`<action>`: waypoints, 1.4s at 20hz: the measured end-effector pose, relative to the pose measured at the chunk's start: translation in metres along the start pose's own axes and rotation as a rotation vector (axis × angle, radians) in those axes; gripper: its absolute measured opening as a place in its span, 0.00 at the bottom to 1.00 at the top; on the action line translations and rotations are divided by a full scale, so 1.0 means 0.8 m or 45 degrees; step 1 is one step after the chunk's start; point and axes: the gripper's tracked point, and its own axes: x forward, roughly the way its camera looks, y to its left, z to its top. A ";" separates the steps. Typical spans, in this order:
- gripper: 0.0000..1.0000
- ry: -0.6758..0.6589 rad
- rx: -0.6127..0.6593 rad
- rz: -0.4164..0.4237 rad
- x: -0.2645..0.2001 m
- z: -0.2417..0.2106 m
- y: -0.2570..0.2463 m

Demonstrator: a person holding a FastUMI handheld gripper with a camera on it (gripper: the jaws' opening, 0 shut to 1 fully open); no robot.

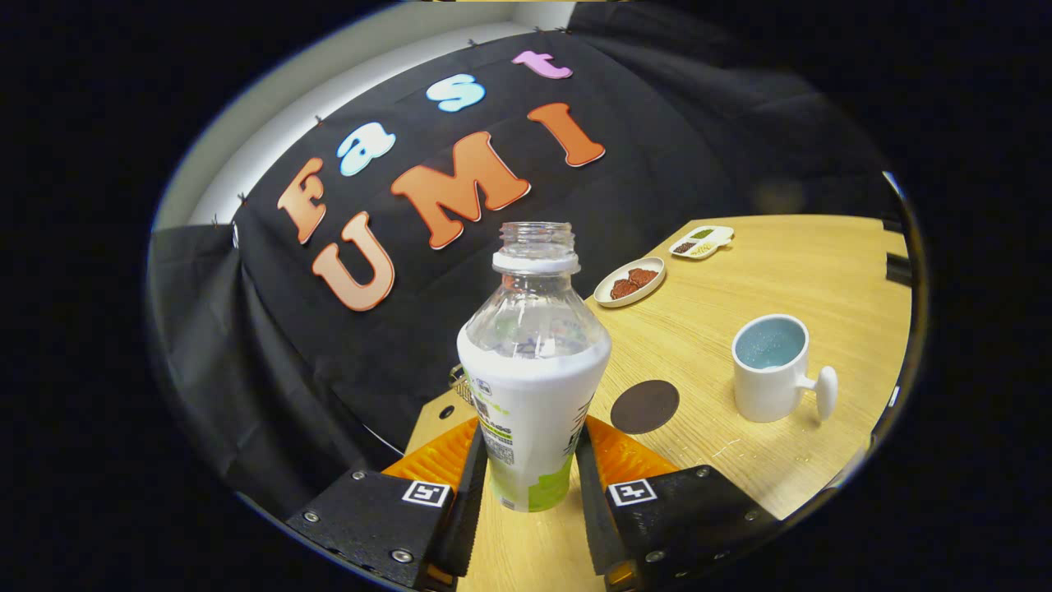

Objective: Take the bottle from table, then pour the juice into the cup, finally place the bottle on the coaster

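A clear bottle (532,370) with a white and green label and no cap stands between my fingers, and my gripper (530,473) is shut on its lower body. The bottle is held upright above the wooden table (764,271), and the whole scene looks tilted. A round dark coaster (644,406) lies on the table just beyond the bottle, to its right. Farther right stands a white cup (772,368) with a bluish inside, its handle pointing right.
A small plate with brown pieces (629,281) sits farther back on the table. Behind it lies a small white tray with compartments (701,242). Black cloth hangs behind the table and down its left side.
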 end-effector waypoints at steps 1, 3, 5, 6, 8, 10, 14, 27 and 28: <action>0.56 -0.009 0.072 0.009 0.000 0.005 -0.001; 0.55 -0.025 0.205 0.027 0.001 0.016 -0.004; 0.56 -0.041 0.327 0.034 0.003 0.025 -0.014; 0.56 -0.048 0.388 0.039 0.004 0.028 -0.019; 0.56 -0.063 0.507 0.061 0.010 0.033 -0.021; 0.55 -0.071 0.610 0.082 0.014 0.037 -0.023; 0.55 -0.066 0.736 0.120 0.024 0.038 -0.018; 0.55 -0.038 1.022 0.156 0.046 0.038 -0.018; 0.55 -0.039 1.031 0.150 0.048 0.038 -0.020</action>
